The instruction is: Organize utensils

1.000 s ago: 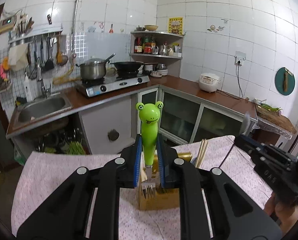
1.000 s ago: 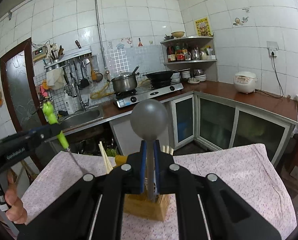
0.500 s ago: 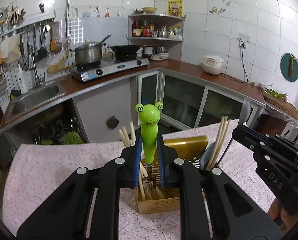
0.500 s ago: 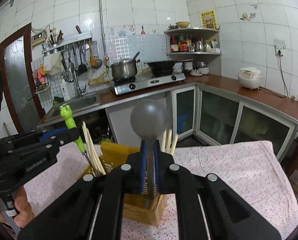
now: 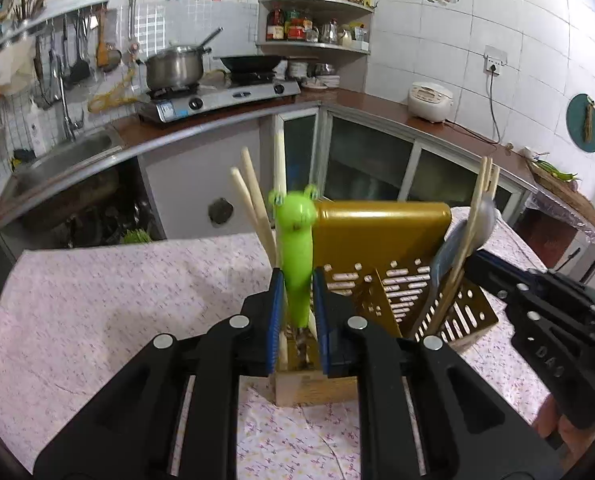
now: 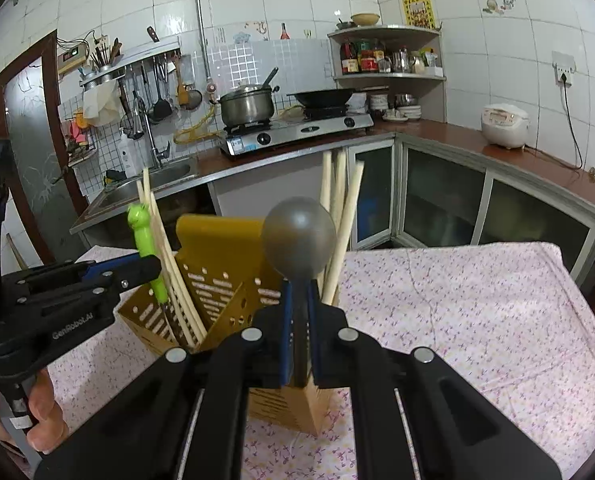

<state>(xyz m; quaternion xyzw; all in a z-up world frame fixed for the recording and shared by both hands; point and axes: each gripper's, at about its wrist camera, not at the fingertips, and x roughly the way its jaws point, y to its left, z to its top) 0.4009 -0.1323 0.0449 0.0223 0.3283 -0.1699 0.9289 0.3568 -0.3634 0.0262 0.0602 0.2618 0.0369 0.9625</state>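
My left gripper [image 5: 298, 312] is shut on a green frog-handled fork [image 5: 296, 248], its tines down inside the left compartment of a yellow utensil holder [image 5: 381, 240]. My right gripper [image 6: 297, 320] is shut on a grey spoon [image 6: 298, 242], bowl up, its handle going down into the holder [image 6: 217, 240]. Wooden chopsticks [image 5: 253, 200] stand in the holder on both sides. The left gripper [image 6: 149, 266] with the fork [image 6: 143, 236] shows in the right wrist view, and the right gripper [image 5: 477, 260] with the spoon [image 5: 453, 252] in the left wrist view.
The holder stands on a table with a pink flowered cloth [image 6: 457, 300]. Behind it are a kitchen counter with a sink [image 5: 57, 156], a gas stove [image 5: 217, 96] with a pot and a wok, and a rice cooker [image 6: 505, 124].
Both grippers have moved down towards the holder. The fork's tines and the spoon's handle have gone down into its compartments. The holder looks larger and nearer.
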